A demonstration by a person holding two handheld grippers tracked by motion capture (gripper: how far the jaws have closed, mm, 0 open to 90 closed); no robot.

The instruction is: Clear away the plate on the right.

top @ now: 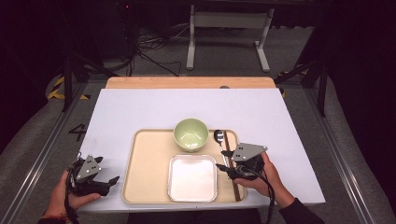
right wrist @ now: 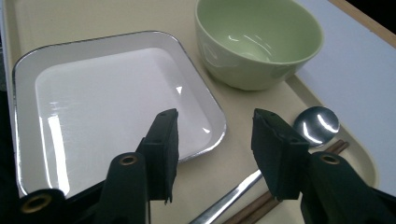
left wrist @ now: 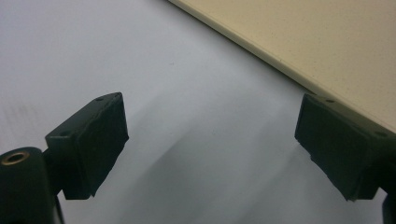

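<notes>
A beige tray (top: 135, 158) holds a green bowl (top: 191, 134), a white square plate (top: 192, 177), a metal spoon (top: 218, 136) and brown chopsticks (top: 227, 140) along its right side. My right gripper (top: 221, 159) hovers over the spoon handle, open. In the right gripper view its jaws (right wrist: 215, 140) stand apart with nothing between them, above the gap between the plate (right wrist: 107, 93) and the spoon (right wrist: 317, 123); the bowl (right wrist: 257, 42) lies beyond, the chopsticks (right wrist: 261, 205) below. My left gripper (top: 113, 183) rests left of the tray, open (left wrist: 212, 140), over bare table beside the tray edge (left wrist: 327, 46).
The white table top (top: 140, 107) has a wooden strip (top: 187, 82) along its far edge. Dark floor, cables and a table frame (top: 229, 28) lie beyond. Metal rails (top: 42, 158) run along both sides.
</notes>
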